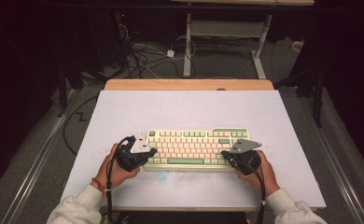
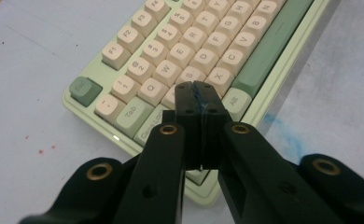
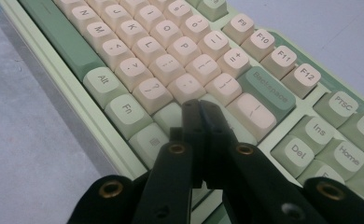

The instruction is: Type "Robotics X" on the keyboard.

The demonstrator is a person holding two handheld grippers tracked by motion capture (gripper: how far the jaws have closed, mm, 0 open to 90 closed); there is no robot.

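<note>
The keyboard point(image 1: 196, 148) has a smooth plastic case in pale green with a slight sheen; its keycaps are matt plastic, cream and green. Beneath the keyboard, the table point(image 1: 189, 107) carries a matt, pale sheet surface marked with small red specks and a blue smudge near the keyboard's front edge. Beyond the keyboard, the table's far edge point(image 1: 189, 84) shows bare light wood. The left gripper point(image 2: 197, 91) and right gripper point(image 3: 199, 106) have matt black plastic jaws fitted with brass-coloured metal inserts. The sleeves point(image 1: 77, 207) look like soft grey cloth.
</note>
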